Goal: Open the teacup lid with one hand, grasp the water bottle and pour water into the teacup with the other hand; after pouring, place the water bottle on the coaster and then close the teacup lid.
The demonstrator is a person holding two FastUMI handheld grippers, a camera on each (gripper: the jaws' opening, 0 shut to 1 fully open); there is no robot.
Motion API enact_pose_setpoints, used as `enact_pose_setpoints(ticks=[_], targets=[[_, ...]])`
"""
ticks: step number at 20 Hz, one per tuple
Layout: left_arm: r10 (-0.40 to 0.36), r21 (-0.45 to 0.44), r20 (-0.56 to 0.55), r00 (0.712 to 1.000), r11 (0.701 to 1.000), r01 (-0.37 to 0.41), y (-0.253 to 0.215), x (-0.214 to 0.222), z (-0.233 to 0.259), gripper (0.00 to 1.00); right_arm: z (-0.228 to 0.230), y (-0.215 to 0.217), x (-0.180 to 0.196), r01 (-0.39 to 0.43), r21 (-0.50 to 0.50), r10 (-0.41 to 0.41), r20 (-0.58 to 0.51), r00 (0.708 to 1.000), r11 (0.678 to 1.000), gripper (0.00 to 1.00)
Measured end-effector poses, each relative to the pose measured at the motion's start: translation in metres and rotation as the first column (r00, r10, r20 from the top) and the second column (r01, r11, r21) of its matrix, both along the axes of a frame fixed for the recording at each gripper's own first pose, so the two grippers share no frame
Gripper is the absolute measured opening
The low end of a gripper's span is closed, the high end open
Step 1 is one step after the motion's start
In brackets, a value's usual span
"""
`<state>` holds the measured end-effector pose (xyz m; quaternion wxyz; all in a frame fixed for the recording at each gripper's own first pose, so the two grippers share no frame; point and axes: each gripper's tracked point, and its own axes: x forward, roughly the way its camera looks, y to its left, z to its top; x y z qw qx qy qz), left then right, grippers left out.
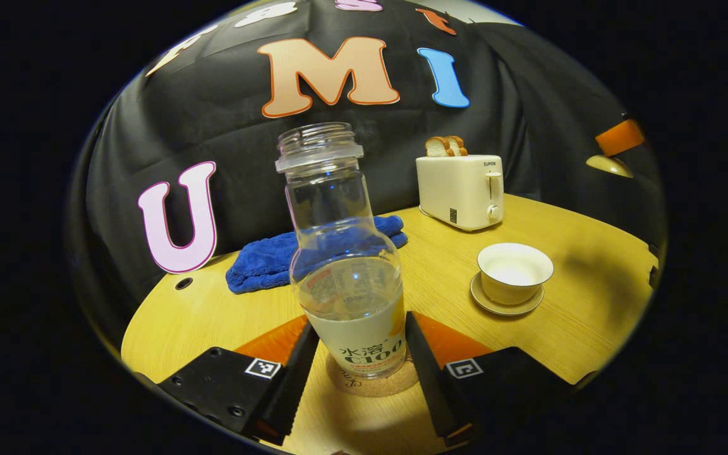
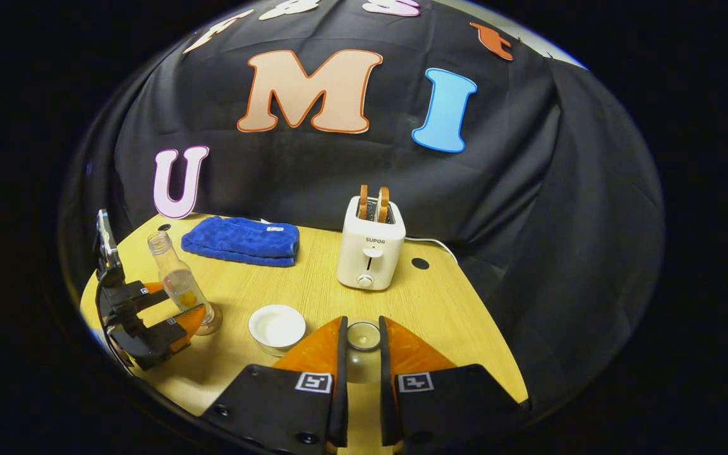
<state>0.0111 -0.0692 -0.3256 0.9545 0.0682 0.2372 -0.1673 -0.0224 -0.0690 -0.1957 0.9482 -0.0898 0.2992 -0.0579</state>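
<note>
- In the left gripper view, the water bottle (image 1: 346, 265) is standing upright on the round cork coaster (image 1: 373, 383), its long axis running vertically and its uncapped mouth pointing straight up.
- The bottle is holding a little liquid in its lower part, and the glass above that level is showing clear.
- The left gripper (image 1: 362, 360) is sitting with its two fingers spread to either side of the bottle's base; a narrow gap is showing on each side, so the jaws are standing apart and not pressing on the bottle.
- The teacup (image 1: 514, 273) is resting lidless on its saucer (image 1: 493, 304), to the right of the bottle and well apart from it, with its open mouth facing up.
- In the right gripper view, the right gripper (image 2: 362, 344) is clamping the teacup lid (image 2: 363, 337) between its fingers, which are lying close together with the lid's knob pointing towards the camera.
- The lid is hanging above the wooden table (image 2: 313, 284), just right of the teacup.
- A blue cloth (image 2: 242, 241) is lying folded near the back of the table.
- A white toaster (image 2: 370, 249) is standing near the back with two bread slices (image 2: 373, 202) sticking up from its slots.
</note>
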Motion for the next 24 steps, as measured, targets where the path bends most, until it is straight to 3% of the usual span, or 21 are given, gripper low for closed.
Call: enact_pose_setpoints(ticks=[6,13,19,24], targets=[[-0.069,0.135,-0.006,0.998,0.988,0.069,-0.004,0.0,0.006,0.72,-0.004,-0.001,0.0,-0.01,0.026,0.009,0.007,1.0,1.0,0.24],[-0.063,0.316,-0.036,0.997,0.946,0.071,0.008,0.007,0.003,0.7,-0.014,-0.019,-0.006,0.014,0.063,-0.014,0.004,1.0,0.998,0.23],[-0.139,0.508,-0.056,0.989,0.849,0.148,0.008,0.005,0.002,0.7,-0.028,-0.032,-0.014,0.037,0.108,-0.037,-0.008,0.999,0.993,0.23],[-0.205,0.597,-0.081,0.975,0.774,0.212,0.002,0.001,0.002,0.7,-0.039,-0.044,-0.024,0.049,0.138,-0.046,-0.018,0.999,0.989,0.23]])
